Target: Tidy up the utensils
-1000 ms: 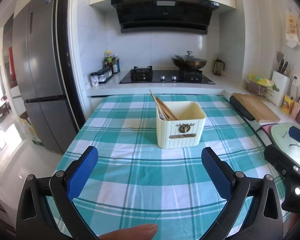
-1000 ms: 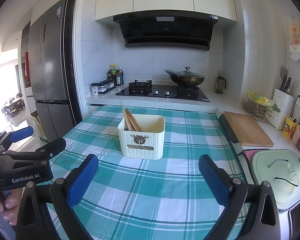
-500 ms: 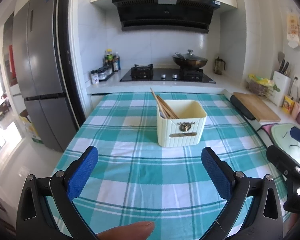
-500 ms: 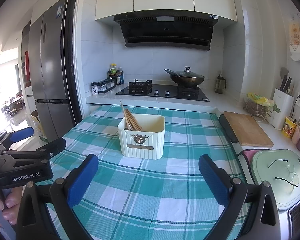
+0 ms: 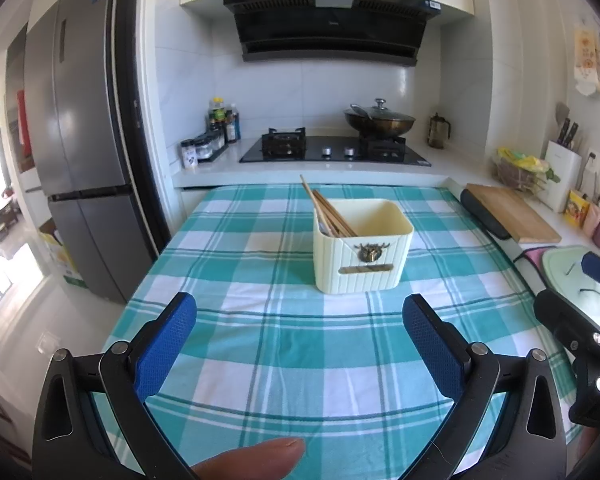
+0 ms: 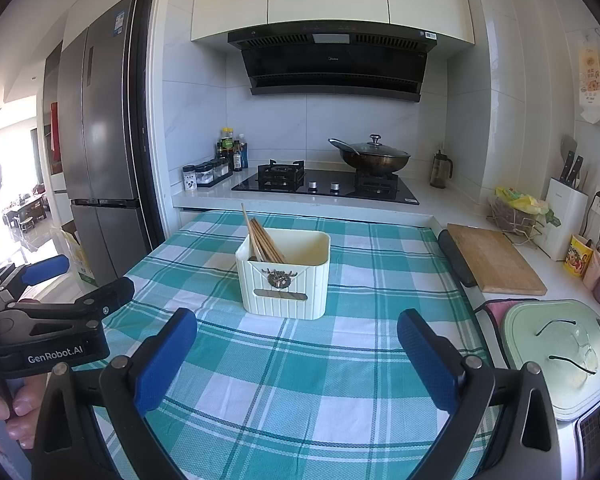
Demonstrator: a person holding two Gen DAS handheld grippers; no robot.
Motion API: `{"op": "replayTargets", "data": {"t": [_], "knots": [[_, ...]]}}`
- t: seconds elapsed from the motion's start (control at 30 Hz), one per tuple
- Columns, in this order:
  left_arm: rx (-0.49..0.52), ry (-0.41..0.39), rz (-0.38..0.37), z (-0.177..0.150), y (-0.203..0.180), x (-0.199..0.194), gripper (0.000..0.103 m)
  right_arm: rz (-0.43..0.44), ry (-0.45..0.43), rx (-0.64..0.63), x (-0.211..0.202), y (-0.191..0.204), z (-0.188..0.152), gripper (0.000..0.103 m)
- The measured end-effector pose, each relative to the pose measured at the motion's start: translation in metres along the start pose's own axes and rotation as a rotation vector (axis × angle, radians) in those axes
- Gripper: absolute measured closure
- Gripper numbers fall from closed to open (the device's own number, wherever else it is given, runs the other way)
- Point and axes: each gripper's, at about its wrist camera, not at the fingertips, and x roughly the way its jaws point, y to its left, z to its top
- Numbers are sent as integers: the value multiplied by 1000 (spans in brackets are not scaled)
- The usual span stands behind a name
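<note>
1. The left gripper [image 5: 300, 320] hangs over the near part of the table [image 5: 260, 360], jaws spread wide, nothing but checked cloth between the blue pads [image 5: 168, 340].
2. The right gripper [image 6: 298, 334] sits level beside it, jaws just as wide and holding nothing.
3. Each gripper shows in the other's view: the left one at the left edge of the right camera's picture, the right one at the right edge of the left camera's.
4. The cream box [image 5: 362, 246] stands upright near the middle of the table, toward its far edge, well apart from both grippers.
5. The chopsticks [image 5: 328, 212] lean in the box's left end (tips poking up past the rim, tilted toward the far-left corner).
6. Off the table's right edge, a wooden cutting board [image 6: 494, 258] lies on the worktop.
7. A pot [image 6: 374, 158] sits on the stove [image 6: 324, 184] beyond the far edge.
</note>
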Motion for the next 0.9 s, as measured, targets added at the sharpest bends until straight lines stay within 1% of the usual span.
{"op": "replayTargets", "data": {"t": [0.7, 0.8, 0.9], "knots": [[4, -2, -4, -2, -4, -1, 0, 0, 0, -2, 0, -1, -1, 1], [-2, -12, 12, -1, -3, 0, 0, -1, 3, 0, 0, -1, -1, 1], [13, -6, 10, -1, -4, 4, 0, -7, 11, 6, 3, -5, 0, 1]]}}
